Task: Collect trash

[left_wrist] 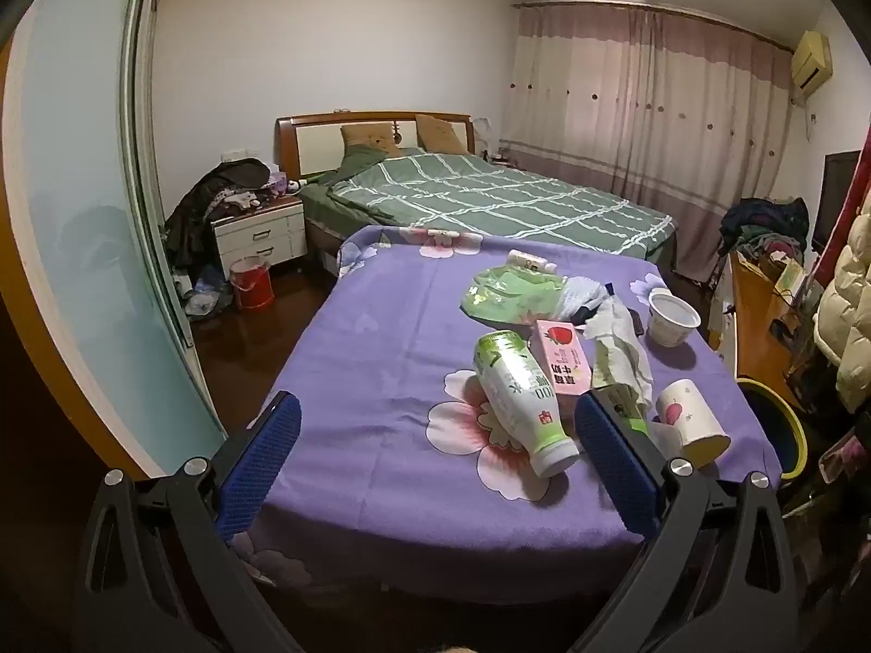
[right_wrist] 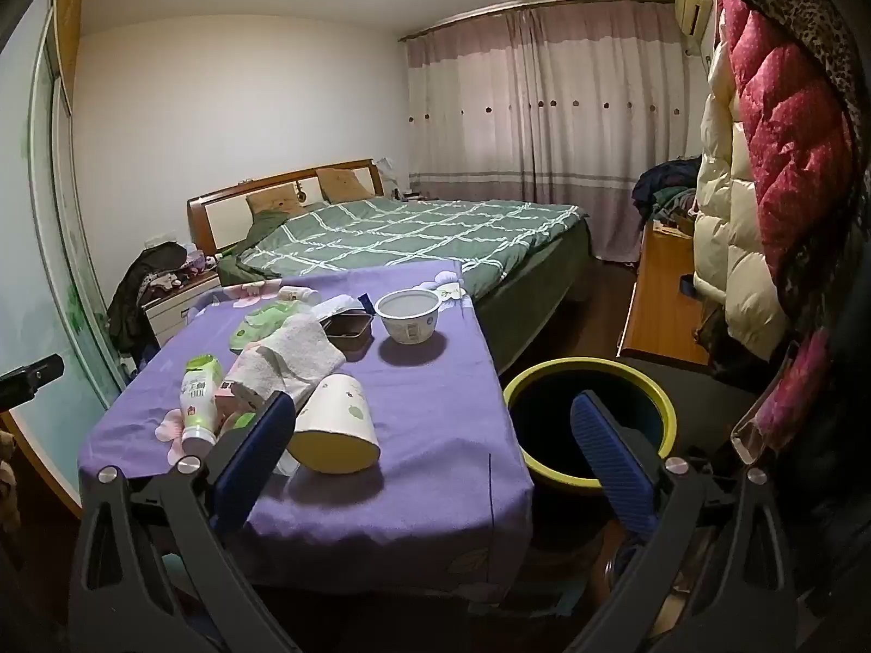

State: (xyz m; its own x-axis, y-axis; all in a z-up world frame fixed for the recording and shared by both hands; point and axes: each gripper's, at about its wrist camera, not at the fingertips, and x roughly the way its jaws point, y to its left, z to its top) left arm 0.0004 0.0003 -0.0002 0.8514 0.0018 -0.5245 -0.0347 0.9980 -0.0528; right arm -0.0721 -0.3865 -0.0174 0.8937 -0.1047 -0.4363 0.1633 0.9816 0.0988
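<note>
both tongs are spread and empty: the left gripper at the bottom of its frame faces the tipped bottle, the right gripper straddles the fallen paper cup at lower centre and the bin at lower right. as i judge it, a careless pinch could roll the cup off the purple cloth short of the bin

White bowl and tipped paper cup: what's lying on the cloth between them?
Nothing: in the right wrist view, bare purple cloth runs from the white bowl to the tipped paper cup.
</note>
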